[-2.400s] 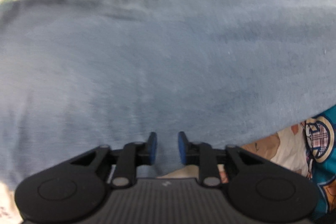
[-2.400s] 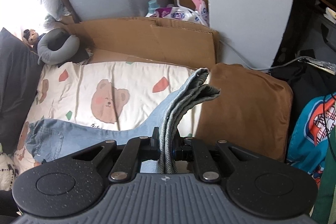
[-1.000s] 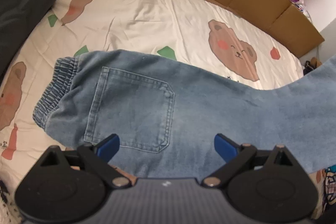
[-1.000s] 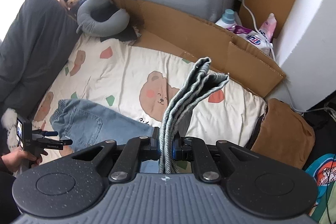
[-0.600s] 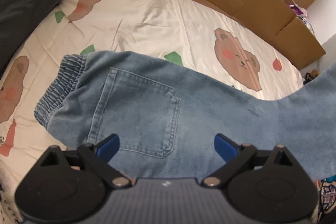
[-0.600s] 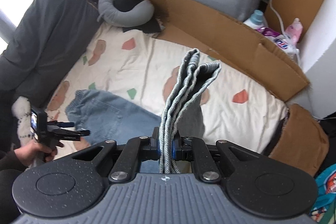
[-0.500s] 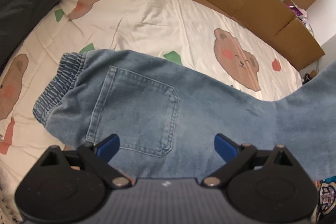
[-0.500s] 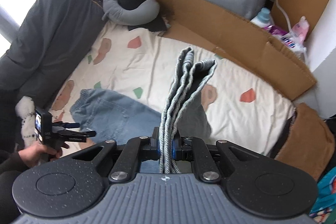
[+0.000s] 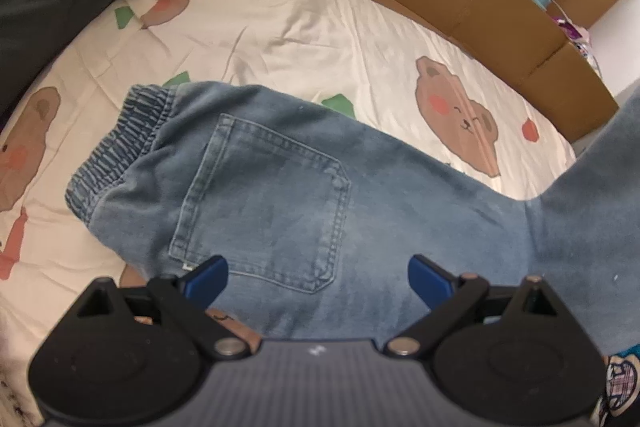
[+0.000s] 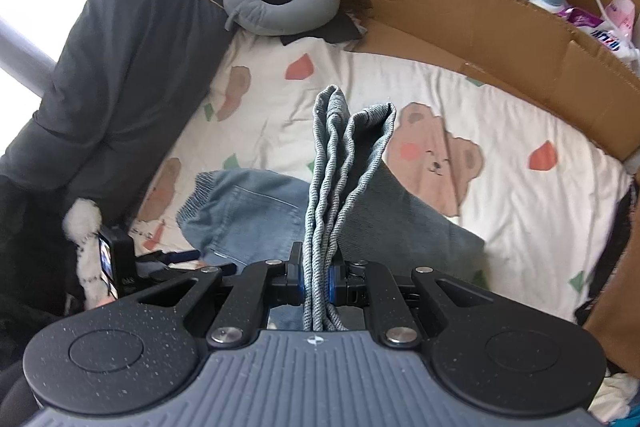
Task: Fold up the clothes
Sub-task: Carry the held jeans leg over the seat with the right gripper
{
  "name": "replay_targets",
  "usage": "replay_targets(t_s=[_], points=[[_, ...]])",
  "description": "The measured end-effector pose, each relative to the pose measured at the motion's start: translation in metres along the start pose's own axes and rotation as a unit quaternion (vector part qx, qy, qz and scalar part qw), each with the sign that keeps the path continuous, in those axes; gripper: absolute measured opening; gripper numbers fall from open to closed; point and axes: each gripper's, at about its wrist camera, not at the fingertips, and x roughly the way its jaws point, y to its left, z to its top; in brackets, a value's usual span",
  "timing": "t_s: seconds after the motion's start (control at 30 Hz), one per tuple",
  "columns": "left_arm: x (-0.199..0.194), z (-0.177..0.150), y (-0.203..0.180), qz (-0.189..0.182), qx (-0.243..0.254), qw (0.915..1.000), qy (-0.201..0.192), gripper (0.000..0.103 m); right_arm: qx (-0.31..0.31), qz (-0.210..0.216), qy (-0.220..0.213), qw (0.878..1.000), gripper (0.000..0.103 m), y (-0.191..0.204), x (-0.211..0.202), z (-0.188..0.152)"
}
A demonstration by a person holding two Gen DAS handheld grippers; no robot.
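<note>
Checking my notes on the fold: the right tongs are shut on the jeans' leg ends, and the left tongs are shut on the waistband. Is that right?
Not quite. The left tongs are open and hold nothing; the left wrist view shows them spread wide near the back pocket, not on the waistband. The rest stands: the right tongs are shut on the jeans' leg ends.

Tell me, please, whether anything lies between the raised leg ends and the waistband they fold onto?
Nothing visible does. The right gripper holds the leg ends above the jeans; the waistband lies bare on the bedsheet.
</note>
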Motion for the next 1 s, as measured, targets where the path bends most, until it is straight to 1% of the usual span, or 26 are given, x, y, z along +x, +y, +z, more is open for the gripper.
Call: replay_targets(t_s=[0.43,0.6,0.7,0.87,1.0], points=[[0.005,-0.004,0.012,-0.018,-0.029,0.9993,-0.017,0.098,0.032,0.053,0.011,0.998,0.009,0.025,0.073,-0.005],[0.009,-0.007,0.016,-0.028,-0.039,0.9984,-0.028,0.098,0.046,0.058,0.020,0.997,0.009,0.031,0.102,-0.004],[0.013,-0.009,0.021,-0.026,-0.050,0.9977,-0.038,0.098,0.050,0.062,0.023,0.997,0.010,0.032,0.119,-0.005],[0.018,-0.011,0.028,-0.016,-0.051,0.9967,-0.061,0.098,0.067,0.079,0.012,0.995,0.010,0.030,0.146,-0.008],[0.025,-0.014,0.037,-0.020,-0.063,0.9950,-0.075,0.098,0.076,0.085,0.002,0.993,0.010,0.029,0.169,-0.012]])
